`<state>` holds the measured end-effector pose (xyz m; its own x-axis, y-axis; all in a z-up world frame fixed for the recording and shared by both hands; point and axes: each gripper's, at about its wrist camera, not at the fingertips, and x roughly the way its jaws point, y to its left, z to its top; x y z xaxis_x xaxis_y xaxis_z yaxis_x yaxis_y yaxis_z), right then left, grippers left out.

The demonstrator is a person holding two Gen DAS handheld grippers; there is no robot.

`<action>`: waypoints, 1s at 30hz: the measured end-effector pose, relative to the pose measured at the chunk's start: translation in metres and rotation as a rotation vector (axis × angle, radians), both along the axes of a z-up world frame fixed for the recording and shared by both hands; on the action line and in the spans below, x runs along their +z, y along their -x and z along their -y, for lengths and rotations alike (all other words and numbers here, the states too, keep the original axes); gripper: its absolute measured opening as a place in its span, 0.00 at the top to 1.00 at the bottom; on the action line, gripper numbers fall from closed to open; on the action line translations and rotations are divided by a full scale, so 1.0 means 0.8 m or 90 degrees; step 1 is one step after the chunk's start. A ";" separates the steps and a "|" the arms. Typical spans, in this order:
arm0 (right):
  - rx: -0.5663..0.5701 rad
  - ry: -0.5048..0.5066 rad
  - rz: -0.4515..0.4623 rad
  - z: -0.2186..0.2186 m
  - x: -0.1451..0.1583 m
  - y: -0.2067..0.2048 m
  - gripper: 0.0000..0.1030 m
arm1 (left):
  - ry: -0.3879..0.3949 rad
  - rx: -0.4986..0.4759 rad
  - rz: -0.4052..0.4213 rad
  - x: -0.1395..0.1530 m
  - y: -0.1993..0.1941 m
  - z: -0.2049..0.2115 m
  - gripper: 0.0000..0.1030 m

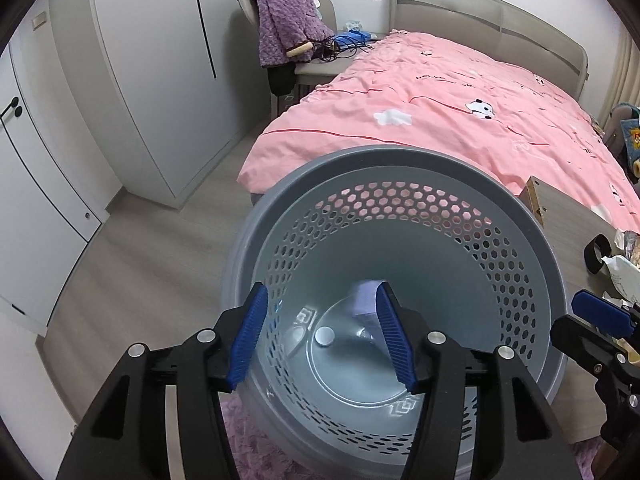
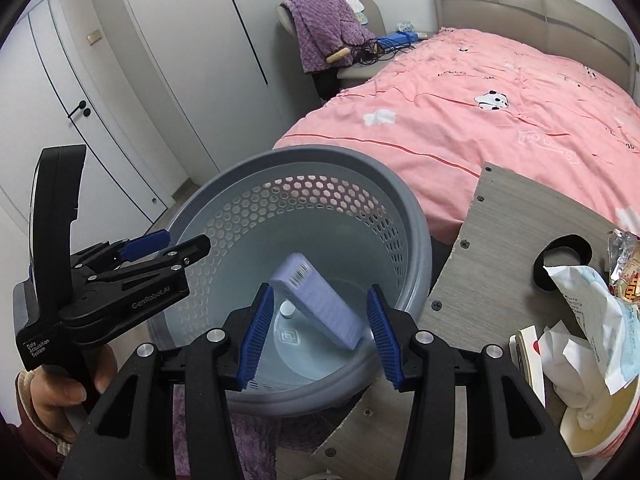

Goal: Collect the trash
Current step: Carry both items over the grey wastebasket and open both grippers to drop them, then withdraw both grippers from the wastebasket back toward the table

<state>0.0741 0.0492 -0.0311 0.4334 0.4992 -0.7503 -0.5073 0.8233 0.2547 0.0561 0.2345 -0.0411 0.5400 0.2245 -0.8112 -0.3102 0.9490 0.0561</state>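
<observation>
A grey perforated waste basket [image 1: 400, 168] [image 2: 420, 240] stands on the floor beside the bed. A lilac box [image 2: 320, 300] [image 1: 366, 298] lies tilted inside it. My left gripper [image 1: 320, 332] is open and empty, over the basket's near rim; it also shows in the right wrist view [image 2: 172, 246]. My right gripper [image 2: 320, 332] is open and empty above the basket, right of the left one; it shows at the right edge of the left wrist view [image 1: 592, 316]. Trash lies on a wooden board [image 2: 500, 248] at the right: a white wrapper [image 2: 592, 312], a paper cup [image 2: 592, 436] with crumpled paper, a foil packet [image 2: 624, 264].
A bed with a pink duvet [image 1: 460, 100] fills the right and far side. A chair with a purple blanket [image 1: 284, 24] and cables stands by the headboard. White wardrobes [image 1: 140, 60] line the left wall. A black strap [image 2: 560, 256] lies on the board. A purple rug [image 2: 256, 440] lies under the basket.
</observation>
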 end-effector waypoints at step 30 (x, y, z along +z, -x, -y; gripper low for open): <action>-0.027 -0.007 0.034 0.024 0.015 0.025 0.38 | -0.012 0.016 0.035 0.029 0.035 0.013 0.31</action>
<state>0.0543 0.0304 -0.0187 0.4930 0.4881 -0.7203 -0.4852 0.8414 0.2380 0.0277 0.2242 -0.0180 0.5777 0.2530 -0.7761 -0.3365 0.9400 0.0560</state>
